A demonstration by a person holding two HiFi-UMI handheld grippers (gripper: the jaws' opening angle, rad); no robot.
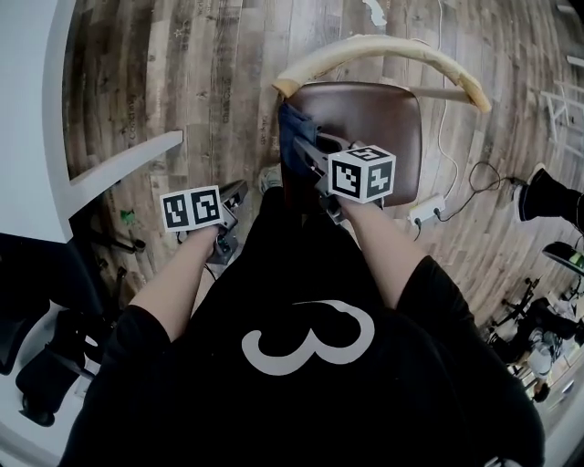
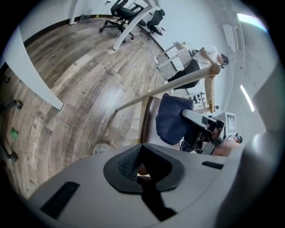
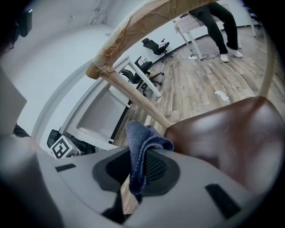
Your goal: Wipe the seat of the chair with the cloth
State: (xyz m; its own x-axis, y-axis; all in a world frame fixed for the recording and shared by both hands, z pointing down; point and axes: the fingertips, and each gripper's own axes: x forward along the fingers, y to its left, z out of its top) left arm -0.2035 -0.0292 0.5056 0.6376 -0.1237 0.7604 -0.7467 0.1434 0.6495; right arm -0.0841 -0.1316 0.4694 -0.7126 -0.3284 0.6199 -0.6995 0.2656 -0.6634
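Observation:
The chair has a brown leather seat (image 1: 374,119) and a curved wooden back rail (image 1: 383,47). A dark blue cloth (image 1: 292,128) hangs at the seat's left edge, and my right gripper (image 1: 308,150) is shut on it. In the right gripper view the cloth (image 3: 140,151) is pinched between the jaws of my right gripper (image 3: 141,173), beside the seat (image 3: 227,133). My left gripper (image 1: 233,196) is off to the left over the floor, away from the chair. In the left gripper view its jaws (image 2: 141,164) meet with nothing in them, and the cloth (image 2: 171,118) shows ahead.
A white desk edge (image 1: 119,164) runs at the left, with black office chairs (image 2: 129,9) beyond it. A power strip (image 1: 425,212) and cables lie on the wood floor right of the chair. A small round object (image 2: 101,148) sits on the floor. A person (image 3: 218,18) stands farther off.

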